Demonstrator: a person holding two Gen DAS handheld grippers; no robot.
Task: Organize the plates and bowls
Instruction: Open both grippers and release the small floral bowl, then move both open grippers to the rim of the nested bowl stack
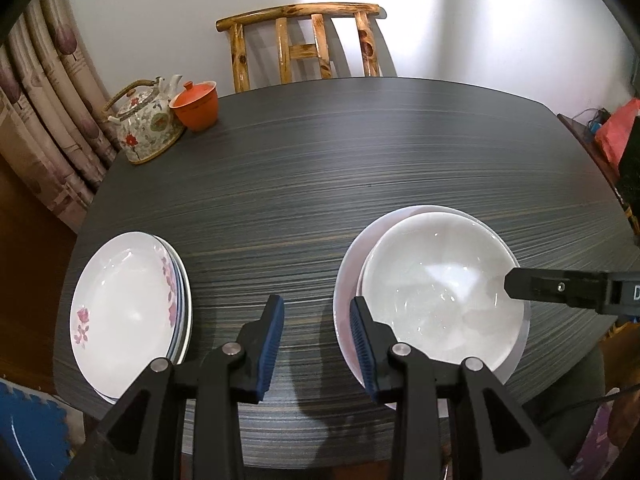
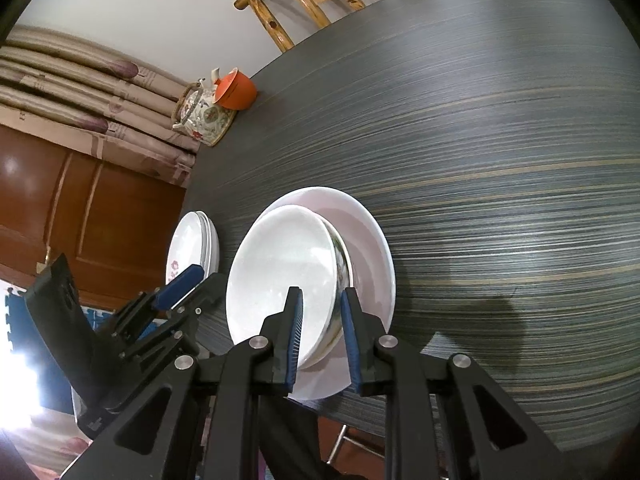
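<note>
A white bowl [image 1: 440,288] sits in a larger white plate [image 1: 346,300] on the dark table, near the front right. A stack of white plates with pink flowers [image 1: 124,312] lies at the front left. My left gripper [image 1: 317,322] is open and empty, above the table between the stack and the plate. My right gripper [image 2: 322,316] is open, its jaws either side of the bowl's [image 2: 280,276] near rim, which leans in the plate [image 2: 372,252]. The right gripper also shows in the left wrist view [image 1: 516,282]. The flowered stack [image 2: 192,248] lies beyond my left gripper [image 2: 180,280].
A flowered teapot [image 1: 146,124] and an orange lidded cup [image 1: 196,106] stand at the table's far left corner. A wooden chair [image 1: 304,44] stands behind the table. Curtains [image 1: 44,112] hang at the left. The table edge [image 1: 280,452] is close below the grippers.
</note>
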